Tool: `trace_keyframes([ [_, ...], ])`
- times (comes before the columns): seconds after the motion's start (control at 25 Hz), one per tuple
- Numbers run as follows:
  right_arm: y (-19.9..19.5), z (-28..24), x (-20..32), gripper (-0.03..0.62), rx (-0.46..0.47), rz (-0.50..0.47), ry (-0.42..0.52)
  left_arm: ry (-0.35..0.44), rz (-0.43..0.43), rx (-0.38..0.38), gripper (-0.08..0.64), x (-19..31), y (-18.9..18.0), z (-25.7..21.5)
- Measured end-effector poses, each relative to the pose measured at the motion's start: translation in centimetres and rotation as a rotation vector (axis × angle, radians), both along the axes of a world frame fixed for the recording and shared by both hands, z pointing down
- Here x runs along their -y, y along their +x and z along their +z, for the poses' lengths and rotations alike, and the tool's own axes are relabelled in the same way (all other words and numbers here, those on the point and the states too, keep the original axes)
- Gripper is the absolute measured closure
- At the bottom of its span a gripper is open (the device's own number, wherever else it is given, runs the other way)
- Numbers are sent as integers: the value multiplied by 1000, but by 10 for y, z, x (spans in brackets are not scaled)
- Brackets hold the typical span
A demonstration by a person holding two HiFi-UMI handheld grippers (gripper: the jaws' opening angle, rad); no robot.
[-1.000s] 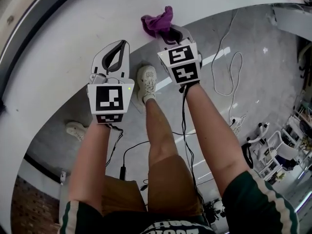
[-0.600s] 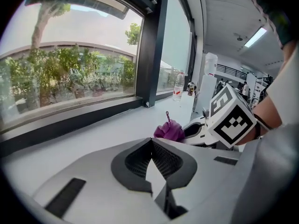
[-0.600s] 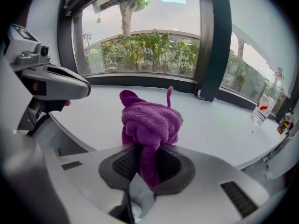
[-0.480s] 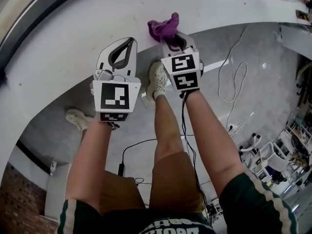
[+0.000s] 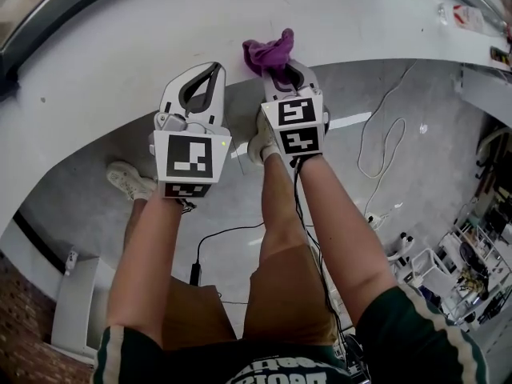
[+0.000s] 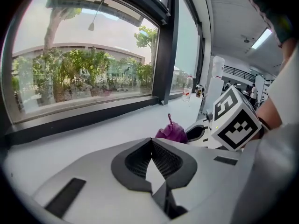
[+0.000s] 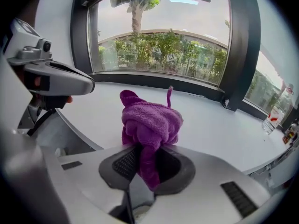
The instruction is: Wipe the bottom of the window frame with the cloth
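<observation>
The right claw (image 7: 142, 149) clenches the bunched purple terry cloth (image 7: 150, 120); the dark window frame's bottom rail (image 7: 154, 81) lies ahead beyond it, running crosswise. The left claw (image 6: 150, 148) is closed, empty.

I see white shells on the left gripper (image 5: 210, 70) and right gripper (image 5: 282, 69), dark ribbed pads (image 6: 166, 161), and a marker cube (image 5: 190, 160) of black-and-white squares on each. A black cable (image 5: 302, 206) trails from the right one. The person wears brown shorts (image 5: 280, 302), dark green white-striped sleeves (image 5: 416, 334) and pale sneakers (image 5: 130, 180).
</observation>
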State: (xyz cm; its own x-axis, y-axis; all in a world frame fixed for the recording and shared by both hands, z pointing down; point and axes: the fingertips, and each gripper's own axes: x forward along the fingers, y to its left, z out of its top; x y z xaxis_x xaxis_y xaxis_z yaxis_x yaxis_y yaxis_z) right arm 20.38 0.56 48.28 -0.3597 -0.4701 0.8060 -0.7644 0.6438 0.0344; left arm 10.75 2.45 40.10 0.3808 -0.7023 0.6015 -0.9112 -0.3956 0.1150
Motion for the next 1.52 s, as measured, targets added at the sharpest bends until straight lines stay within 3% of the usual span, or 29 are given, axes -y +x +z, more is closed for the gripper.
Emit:
trace_keyframes([
  [0.52,-77,-1,-29,508,19,-66,-22,-9,-95,5,551,-26,-68,-4],
  [0.92,-112,2,-42,508,18,-105,-39,-8,-165,3,551,-43,-112,-3],
  [1.52,-214,2,-83,508,52,-234,-67,-23,-256,19,551,-76,-184,-1],
])
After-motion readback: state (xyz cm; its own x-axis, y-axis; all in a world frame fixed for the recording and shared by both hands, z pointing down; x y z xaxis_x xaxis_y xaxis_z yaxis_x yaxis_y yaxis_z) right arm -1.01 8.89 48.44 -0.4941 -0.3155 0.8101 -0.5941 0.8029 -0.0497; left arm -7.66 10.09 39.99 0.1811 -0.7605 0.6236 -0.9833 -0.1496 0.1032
